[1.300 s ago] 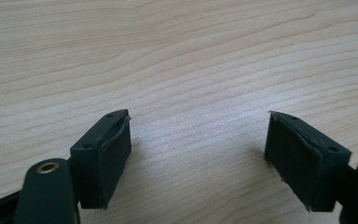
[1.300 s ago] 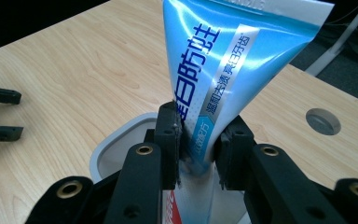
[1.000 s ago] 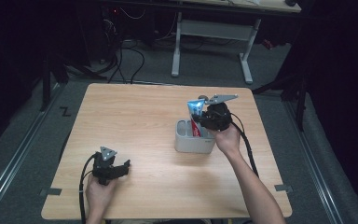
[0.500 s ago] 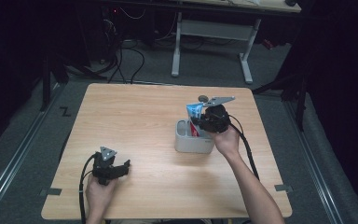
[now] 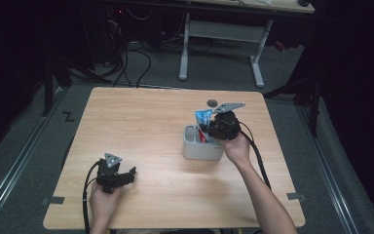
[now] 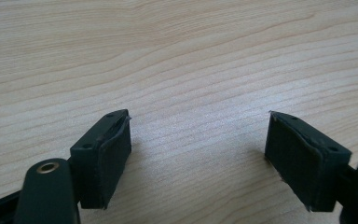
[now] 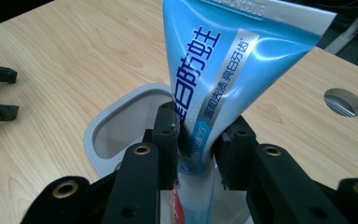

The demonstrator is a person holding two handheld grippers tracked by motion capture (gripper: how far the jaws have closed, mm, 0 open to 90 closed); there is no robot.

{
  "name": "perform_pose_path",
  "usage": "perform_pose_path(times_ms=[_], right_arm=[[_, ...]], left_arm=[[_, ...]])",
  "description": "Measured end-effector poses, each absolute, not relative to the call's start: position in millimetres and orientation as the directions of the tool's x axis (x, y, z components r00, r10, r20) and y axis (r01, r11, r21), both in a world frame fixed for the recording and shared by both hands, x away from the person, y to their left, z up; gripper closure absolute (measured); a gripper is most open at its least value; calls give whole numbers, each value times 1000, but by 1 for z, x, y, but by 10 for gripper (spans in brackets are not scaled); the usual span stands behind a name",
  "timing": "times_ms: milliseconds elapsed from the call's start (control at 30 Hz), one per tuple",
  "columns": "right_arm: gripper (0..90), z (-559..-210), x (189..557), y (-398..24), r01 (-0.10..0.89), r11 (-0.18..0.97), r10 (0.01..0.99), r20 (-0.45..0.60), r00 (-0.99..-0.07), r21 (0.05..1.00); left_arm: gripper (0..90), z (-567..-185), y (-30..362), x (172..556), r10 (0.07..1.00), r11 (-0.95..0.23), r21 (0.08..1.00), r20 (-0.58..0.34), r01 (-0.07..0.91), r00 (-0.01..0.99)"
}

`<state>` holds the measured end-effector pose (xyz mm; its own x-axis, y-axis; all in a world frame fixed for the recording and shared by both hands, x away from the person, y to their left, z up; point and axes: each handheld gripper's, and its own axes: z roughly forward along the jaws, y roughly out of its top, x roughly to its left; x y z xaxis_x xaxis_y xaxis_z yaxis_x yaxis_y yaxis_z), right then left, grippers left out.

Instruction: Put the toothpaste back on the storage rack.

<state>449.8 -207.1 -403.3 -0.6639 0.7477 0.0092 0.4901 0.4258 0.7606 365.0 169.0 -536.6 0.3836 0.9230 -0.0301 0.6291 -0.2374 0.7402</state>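
A blue and white toothpaste tube (image 7: 223,60) stands upright in a pale grey holder (image 7: 121,116), its lower end down inside the cup. My right gripper (image 7: 198,135) is shut on the tube just above the rim. Its jaws have just been easing open a little, with the tube still pinched between the pads. In the high view, tube (image 5: 203,117), holder (image 5: 197,148) and right gripper (image 5: 214,130) sit right of the table's middle. My left gripper (image 5: 126,175) rests open near the front left edge, with bare wood between its pads (image 6: 105,149).
A round cable hole (image 5: 212,103) lies in the table just behind the holder. The wooden table (image 5: 141,122) is bare to the left and at the back. A desk frame (image 5: 224,34) and cables stand on the floor beyond the far edge.
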Motion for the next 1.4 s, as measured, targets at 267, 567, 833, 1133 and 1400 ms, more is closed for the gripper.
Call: perform_pose_path(times_ms=[267,567,833,1133,1400], right_arm=[[678,-404,452,-203,484,430,739,11,-673,762],[662,-405,454,-201,486,432,733,19,-680,760],[541,-406,455,-202,493,426,740,21,-672,759],[505,-401,449,-205,485,417,745,17,-667,769],[505,-397,442,-211,473,390,750,25,-660,790]], left_arm=[[231,-537,169,365,923,-238,740,-29,629,384],[230,-537,169,365,923,-238,740,-30,629,384],[231,-537,169,365,923,-238,740,-29,629,384],[231,-537,169,365,923,-239,740,-27,629,383],[232,-537,168,365,923,-240,740,-26,629,383]])
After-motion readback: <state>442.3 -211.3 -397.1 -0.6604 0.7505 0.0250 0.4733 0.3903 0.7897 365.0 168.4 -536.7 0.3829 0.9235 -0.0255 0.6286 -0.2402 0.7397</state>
